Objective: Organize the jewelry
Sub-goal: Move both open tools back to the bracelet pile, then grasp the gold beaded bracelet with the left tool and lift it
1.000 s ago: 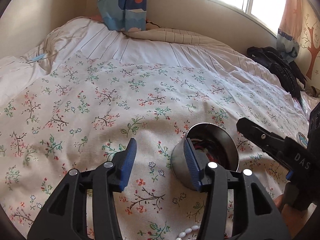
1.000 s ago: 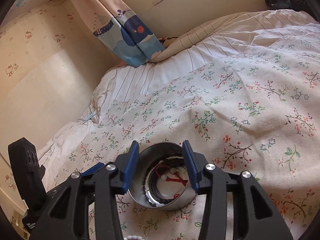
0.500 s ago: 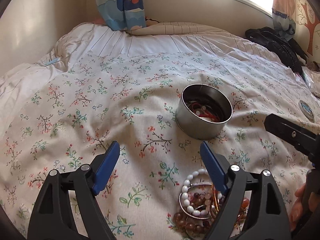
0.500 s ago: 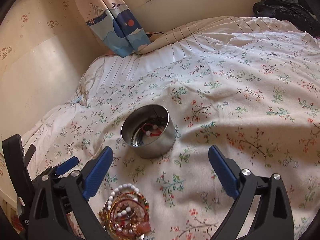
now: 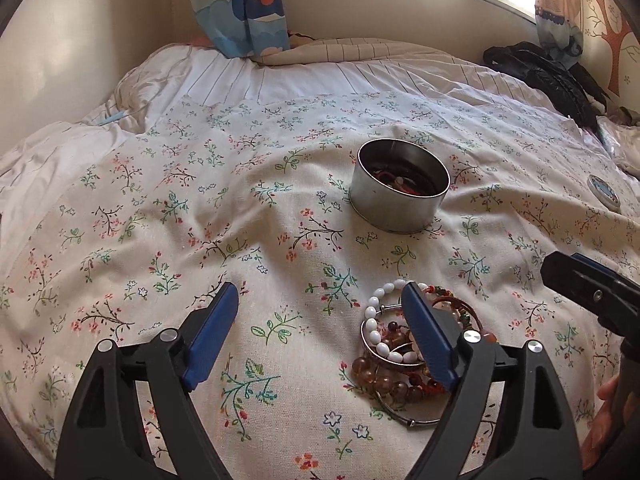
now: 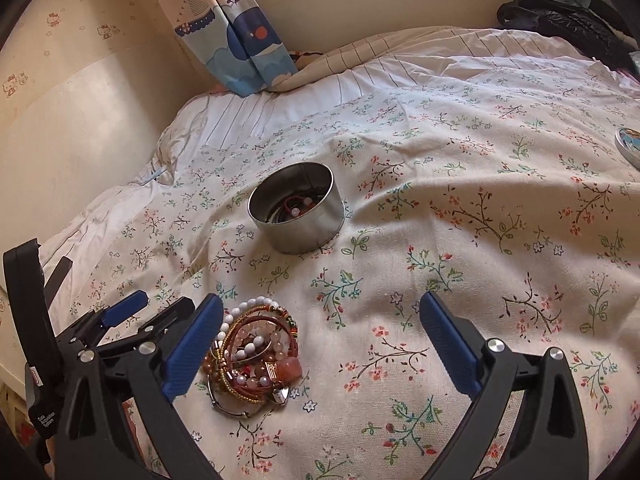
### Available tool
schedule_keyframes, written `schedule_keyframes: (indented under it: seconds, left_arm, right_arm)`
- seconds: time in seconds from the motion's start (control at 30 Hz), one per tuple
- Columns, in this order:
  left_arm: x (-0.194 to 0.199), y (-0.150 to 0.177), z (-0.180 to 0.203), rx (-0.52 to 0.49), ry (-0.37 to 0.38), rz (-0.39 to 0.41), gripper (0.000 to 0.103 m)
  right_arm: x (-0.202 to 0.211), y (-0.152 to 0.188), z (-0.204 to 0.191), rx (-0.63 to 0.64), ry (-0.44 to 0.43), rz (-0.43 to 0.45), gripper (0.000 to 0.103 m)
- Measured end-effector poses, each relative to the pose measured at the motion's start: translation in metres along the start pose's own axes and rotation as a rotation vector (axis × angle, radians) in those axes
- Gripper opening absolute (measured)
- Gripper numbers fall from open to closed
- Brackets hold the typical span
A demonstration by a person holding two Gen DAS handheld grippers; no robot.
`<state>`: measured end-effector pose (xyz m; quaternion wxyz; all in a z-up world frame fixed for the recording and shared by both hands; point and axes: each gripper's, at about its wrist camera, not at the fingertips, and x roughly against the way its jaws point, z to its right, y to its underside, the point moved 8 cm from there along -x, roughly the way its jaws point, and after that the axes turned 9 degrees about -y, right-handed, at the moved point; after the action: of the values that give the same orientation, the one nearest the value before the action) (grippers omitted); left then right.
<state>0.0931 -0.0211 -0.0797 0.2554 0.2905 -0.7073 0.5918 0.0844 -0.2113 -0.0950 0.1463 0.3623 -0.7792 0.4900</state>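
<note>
- The left gripper (image 5: 320,320) is hovering over a bed's floral bedspread (image 5: 160,208), its blue-padded fingers (image 5: 212,332) standing wide apart with only cloth between them.
- The pile of bracelets (image 5: 394,344), white beads, amber beads and metal bangles tangled together, is lying on the bedspread in the lower right of the left wrist view, partly hidden behind that gripper's right-hand finger and not gripped.
- The right gripper (image 6: 322,344) is also standing wide, nothing pressed between its fingers (image 6: 448,344); in its own view the bracelets (image 6: 256,356) are lying just inside its left-hand finger, at lower left of the frame.
- A round metal tin (image 5: 400,196) is sitting upright on the bedspread beyond the pile, in the upper middle of both views (image 6: 298,212), well apart from both grippers, holding a red cord and beads.
- A small round lid (image 5: 603,193) is lying near the right edge.
- A dark garment (image 5: 544,76) is lying at the upper right, by the window.
</note>
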Motion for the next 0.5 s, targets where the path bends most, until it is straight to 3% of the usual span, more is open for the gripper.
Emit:
schedule_keyframes:
  seconds: [0.17, 0.4, 0.5]
  left_arm:
    - [0.002, 0.003, -0.001, -0.002, 0.017, -0.005, 0.08]
    - [-0.009, 0.008, -0.017, 0.118, 0.148, -0.073, 0.08]
    - [-0.01, 0.01, -0.016, 0.129, 0.174, -0.08, 0.075]
  right_arm:
    - [-0.002, 0.001, 0.003, -0.002, 0.017, -0.011, 0.095]
    - [-0.001, 0.001, 0.017, -0.029, 0.053, -0.01, 0.096]
    - [0.0, 0.001, 0.022, -0.046, 0.062, -0.009, 0.096]
